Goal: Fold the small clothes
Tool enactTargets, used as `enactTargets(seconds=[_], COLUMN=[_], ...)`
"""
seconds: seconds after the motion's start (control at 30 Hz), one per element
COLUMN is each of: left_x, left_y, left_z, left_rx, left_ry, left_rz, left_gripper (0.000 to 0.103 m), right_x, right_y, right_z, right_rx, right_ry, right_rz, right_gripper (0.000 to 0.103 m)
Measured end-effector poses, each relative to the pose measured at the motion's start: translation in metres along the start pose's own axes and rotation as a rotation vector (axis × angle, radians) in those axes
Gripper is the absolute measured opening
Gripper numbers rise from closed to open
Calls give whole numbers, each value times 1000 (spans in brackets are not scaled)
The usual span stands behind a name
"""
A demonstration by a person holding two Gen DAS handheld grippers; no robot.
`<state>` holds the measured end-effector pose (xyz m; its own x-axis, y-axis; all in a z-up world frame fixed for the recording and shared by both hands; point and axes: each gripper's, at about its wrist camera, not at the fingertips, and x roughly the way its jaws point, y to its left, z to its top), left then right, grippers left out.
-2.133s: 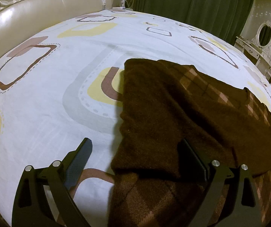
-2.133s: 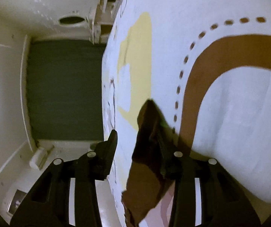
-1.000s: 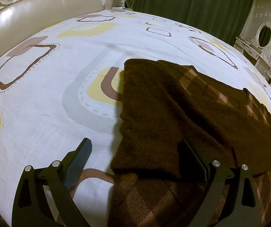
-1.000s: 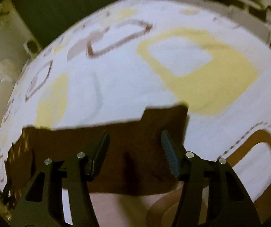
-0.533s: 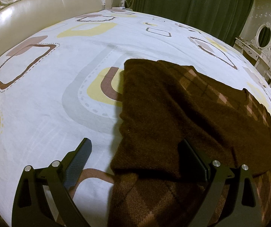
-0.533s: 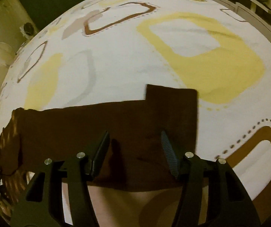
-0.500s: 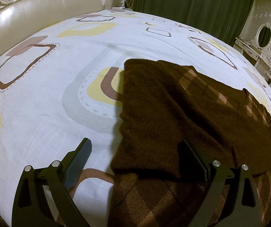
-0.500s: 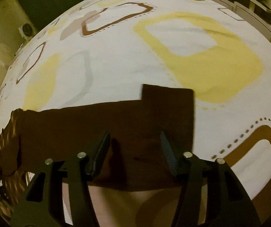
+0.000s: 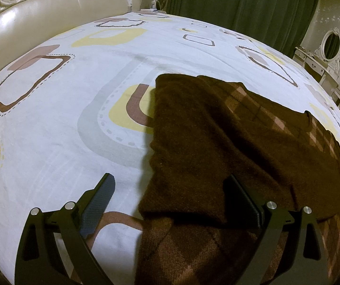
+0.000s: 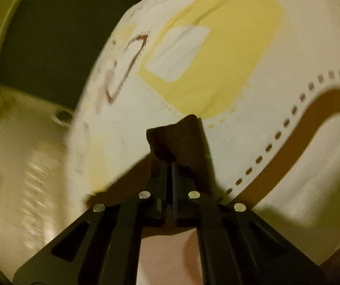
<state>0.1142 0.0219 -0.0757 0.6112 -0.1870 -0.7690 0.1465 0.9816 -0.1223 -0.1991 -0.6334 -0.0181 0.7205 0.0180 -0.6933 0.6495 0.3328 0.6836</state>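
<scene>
- Bed (image 9: 51,142) with patterned sheet serves as the folding surface.
- Brown sweater (image 9: 217,142) lies on the bed's right side, one part already folded over the argyle body.
- Left gripper (image 9: 170,201) hovers spread wide over the near folded edge, gripping nothing.
- Right gripper (image 10: 168,166) is pinched tight on a sweater corner (image 10: 177,135), probably to carry the next fold.

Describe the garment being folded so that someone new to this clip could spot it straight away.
A bed with a cream padded headboard carries a white sheet printed with yellow and brown rounded squares. On it lies a dark brown knitted sweater, one plain layer folded over a part with a pink diamond check. It is the only dark, fuzzy thing on the pale sheet.
</scene>
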Motion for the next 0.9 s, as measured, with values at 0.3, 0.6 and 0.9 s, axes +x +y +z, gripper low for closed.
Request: enactTargets(seconds=[0.3, 0.6, 0.9], left_x=[0, 1, 1], left_y=[0, -1, -1], left_z=[0, 0, 0], left_rx=[-1, -2, -1], left_ry=[0, 0, 0], left_rz=[-1, -2, 0], left_gripper=[94, 94, 94], right_x=[-5, -50, -35], right_y=[-1, -56, -78], right_z=[7, 31, 22], right_rx=[-96, 82, 186], right_ry=[-19, -164, -32], right_rz=[-243, -263, 88], right_gripper=[2, 2, 53])
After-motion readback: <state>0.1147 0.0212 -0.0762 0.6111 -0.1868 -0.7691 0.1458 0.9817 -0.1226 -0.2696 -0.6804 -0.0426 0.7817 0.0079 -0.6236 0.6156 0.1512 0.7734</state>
